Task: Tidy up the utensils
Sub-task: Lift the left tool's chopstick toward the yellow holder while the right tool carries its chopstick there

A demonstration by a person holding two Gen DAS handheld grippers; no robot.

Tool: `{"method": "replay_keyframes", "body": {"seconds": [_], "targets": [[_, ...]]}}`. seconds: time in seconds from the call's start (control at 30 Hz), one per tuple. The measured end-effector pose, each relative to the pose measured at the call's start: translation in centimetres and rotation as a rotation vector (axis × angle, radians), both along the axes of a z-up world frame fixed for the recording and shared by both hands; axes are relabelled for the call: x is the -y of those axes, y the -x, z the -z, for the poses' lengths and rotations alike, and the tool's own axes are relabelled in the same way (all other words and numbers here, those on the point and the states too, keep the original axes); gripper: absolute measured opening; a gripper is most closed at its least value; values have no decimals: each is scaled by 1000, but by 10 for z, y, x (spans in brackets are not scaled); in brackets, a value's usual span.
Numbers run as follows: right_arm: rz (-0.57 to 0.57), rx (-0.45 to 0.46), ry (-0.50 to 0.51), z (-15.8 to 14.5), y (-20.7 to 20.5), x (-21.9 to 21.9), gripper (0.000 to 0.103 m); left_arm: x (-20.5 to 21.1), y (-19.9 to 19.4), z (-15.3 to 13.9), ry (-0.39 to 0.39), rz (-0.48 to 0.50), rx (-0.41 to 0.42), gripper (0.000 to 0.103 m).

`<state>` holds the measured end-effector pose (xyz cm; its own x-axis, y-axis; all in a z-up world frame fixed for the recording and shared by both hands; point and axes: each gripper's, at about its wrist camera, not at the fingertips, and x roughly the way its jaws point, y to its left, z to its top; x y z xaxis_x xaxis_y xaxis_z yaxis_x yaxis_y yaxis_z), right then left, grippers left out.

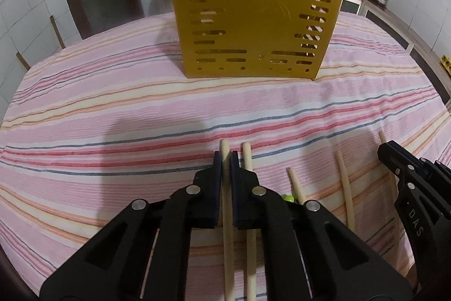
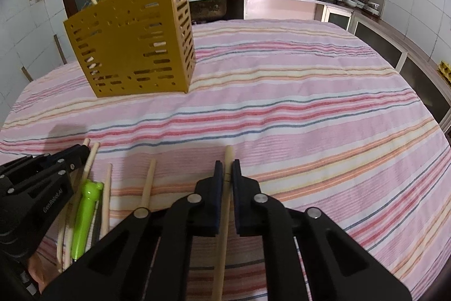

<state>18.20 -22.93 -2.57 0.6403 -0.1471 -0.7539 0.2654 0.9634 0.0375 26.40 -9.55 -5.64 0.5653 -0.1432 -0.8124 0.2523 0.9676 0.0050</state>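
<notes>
Chopsticks: one pinched in left gripper [image 1: 225,160], one in right gripper [image 2: 227,169], both low over striped worktop [image 2: 310,103] | spare chopsticks [image 1: 345,182] and green tool [image 2: 84,210] lay between grippers | yellow holder [image 1: 253,19] stood beyond, sticks already inside | advice: lift clear of neighbours, tip each upright, lower into holder's open top without nudging it.

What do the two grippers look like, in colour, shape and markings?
Both are matte black plastic with angular, cut-out linkage arms joined by round silver rivets, ending in flat dark navy pads. The left gripper carries white "GenRobot.AI" lettering on its side; the right gripper shows white letters "DAS". No cables or sleeves are visible.
</notes>
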Motion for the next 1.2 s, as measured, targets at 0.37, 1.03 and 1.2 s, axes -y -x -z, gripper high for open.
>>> {"method": "replay_keyframes", "body": {"seconds": [0.37, 1.03, 1.2], "targets": [[-20, 126, -44, -31, 14, 8, 6, -31, 28, -49, 100, -42, 162, 4], [-73, 513, 9, -111, 70, 5, 6, -75, 91, -126, 196, -52, 455, 4], [-78, 541, 25, -114, 83, 3, 6, -78, 101, -125, 188, -60, 492, 5]]}}
